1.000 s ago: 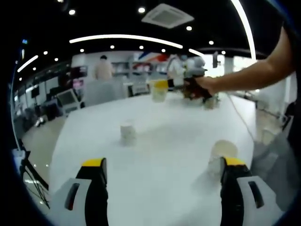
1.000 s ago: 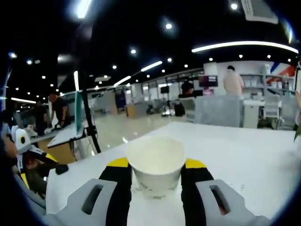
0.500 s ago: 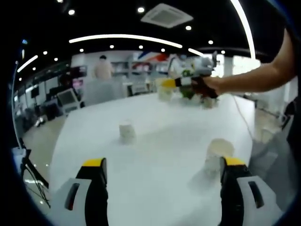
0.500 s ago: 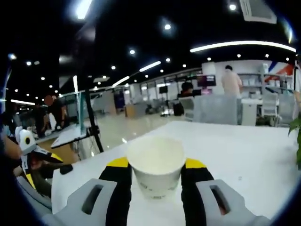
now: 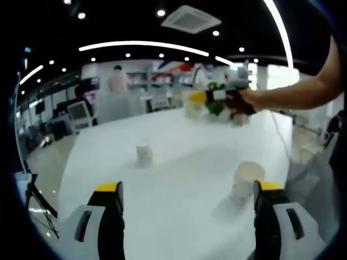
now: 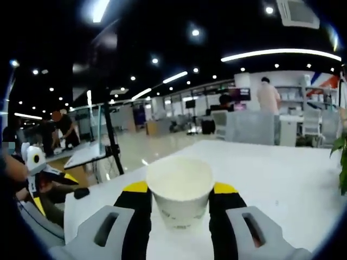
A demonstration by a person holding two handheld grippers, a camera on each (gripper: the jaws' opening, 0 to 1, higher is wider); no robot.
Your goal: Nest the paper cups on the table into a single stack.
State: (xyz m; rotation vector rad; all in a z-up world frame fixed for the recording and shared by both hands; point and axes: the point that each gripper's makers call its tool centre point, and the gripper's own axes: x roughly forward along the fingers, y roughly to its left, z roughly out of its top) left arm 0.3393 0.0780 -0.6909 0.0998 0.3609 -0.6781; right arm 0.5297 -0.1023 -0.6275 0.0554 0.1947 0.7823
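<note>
Right tool (image 6: pixel 180 203) clamped around upright paper cup (image 6: pixel 180 189), left tool (image 5: pixel 187 203) spread apart.

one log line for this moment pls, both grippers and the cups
right gripper: shut on paper cup, upright | left gripper: open, nothing held | table: two loose cups, small cup, near cup

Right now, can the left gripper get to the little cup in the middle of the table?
Probably yes. The left gripper is open, and only bare table lies between it and the small cup.
</note>
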